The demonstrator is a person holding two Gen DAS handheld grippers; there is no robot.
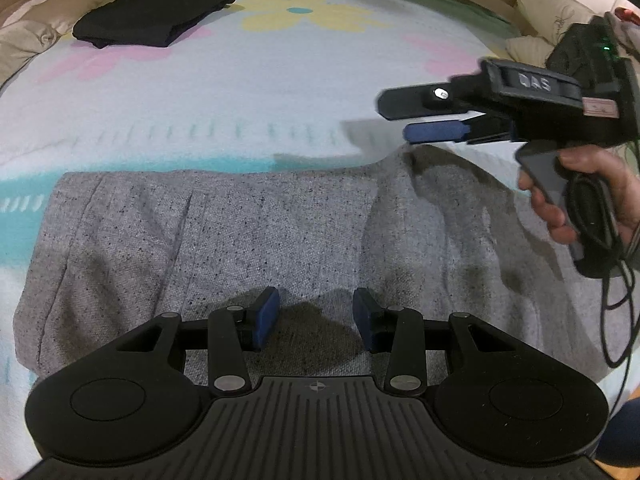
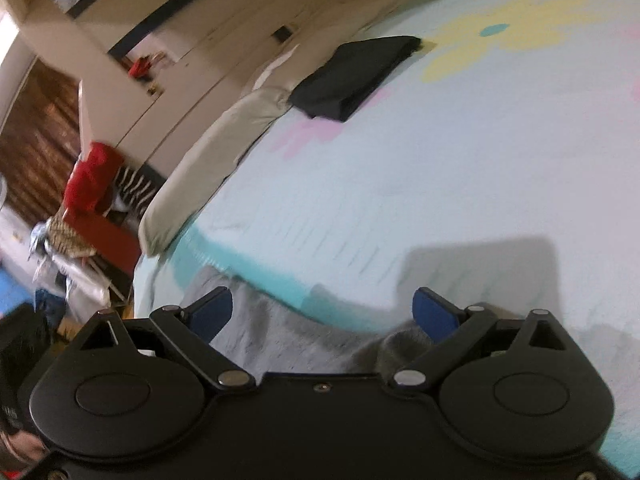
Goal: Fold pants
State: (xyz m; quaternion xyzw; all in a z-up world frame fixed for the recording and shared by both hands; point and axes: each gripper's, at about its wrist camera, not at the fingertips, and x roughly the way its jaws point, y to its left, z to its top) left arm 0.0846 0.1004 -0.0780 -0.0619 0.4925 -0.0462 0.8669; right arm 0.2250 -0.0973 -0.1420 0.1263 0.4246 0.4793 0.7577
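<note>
Grey speckled pants (image 1: 248, 232) lie folded in a wide band across the near part of the bed. My left gripper (image 1: 316, 320) hovers low over their near edge; its blue pads (image 1: 266, 320) stand apart with only flat fabric beneath them. My right gripper (image 1: 394, 120), held in a person's hand (image 1: 580, 188), hangs above the pants' raised far right corner. In the right wrist view the right gripper (image 2: 322, 300) is open wide, with the pants' edge (image 2: 280, 332) below it and nothing between the fingers.
A pale bedspread (image 1: 280, 80) with pink and yellow flowers covers the bed. A folded black garment (image 1: 152, 16) (image 2: 352, 76) lies at the far left beside beige pillows (image 1: 24, 28) (image 2: 208, 168). Red and striped clutter (image 2: 90, 180) sits past the bed's left side.
</note>
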